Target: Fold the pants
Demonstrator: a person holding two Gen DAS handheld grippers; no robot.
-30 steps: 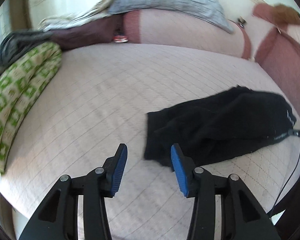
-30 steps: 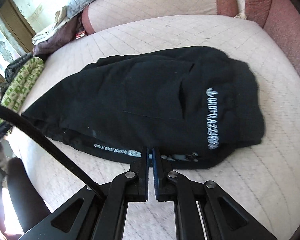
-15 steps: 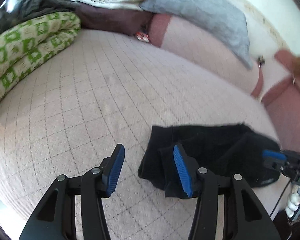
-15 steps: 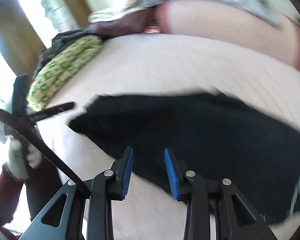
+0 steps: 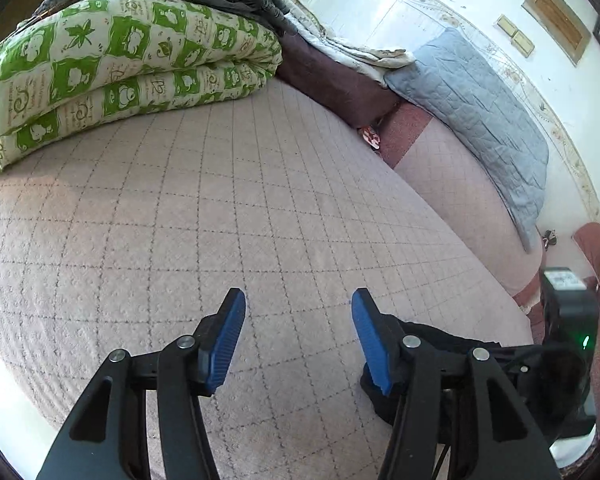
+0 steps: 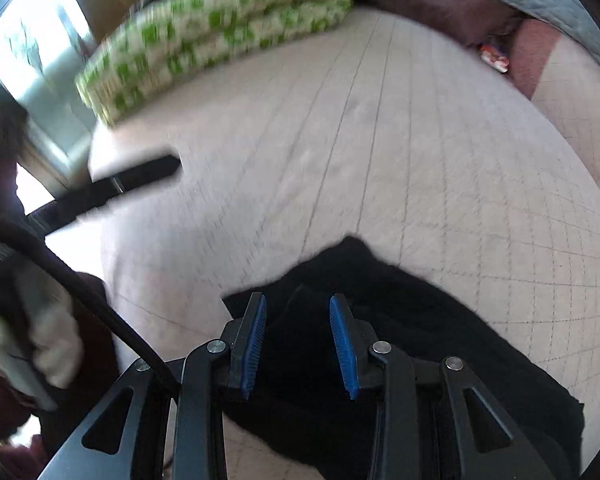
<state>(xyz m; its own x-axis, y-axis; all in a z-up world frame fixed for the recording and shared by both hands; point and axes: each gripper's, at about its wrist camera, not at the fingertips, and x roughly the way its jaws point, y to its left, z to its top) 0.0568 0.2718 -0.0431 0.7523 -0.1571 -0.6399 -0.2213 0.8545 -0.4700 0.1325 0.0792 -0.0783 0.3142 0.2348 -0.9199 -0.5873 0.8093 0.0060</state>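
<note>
Beyond both spread, empty grippers, left gripper point(image 5: 298, 336) and right gripper point(image 6: 298, 344), black pants point(image 6: 400, 320) lie near a green quilt point(image 5: 132, 64).

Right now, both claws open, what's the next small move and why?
Probably lower the right claw and shut it on the black pants: it is open with the fabric edge between its fingers. The left claw is open over bare bedspread.

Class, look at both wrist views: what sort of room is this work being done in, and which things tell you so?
Most likely a bedroom. The black pants lie on a wide quilted bedspread, a folded green-and-white quilt sits at its far edge, and a grey-blue quilted pillow leans against the wall.
</note>
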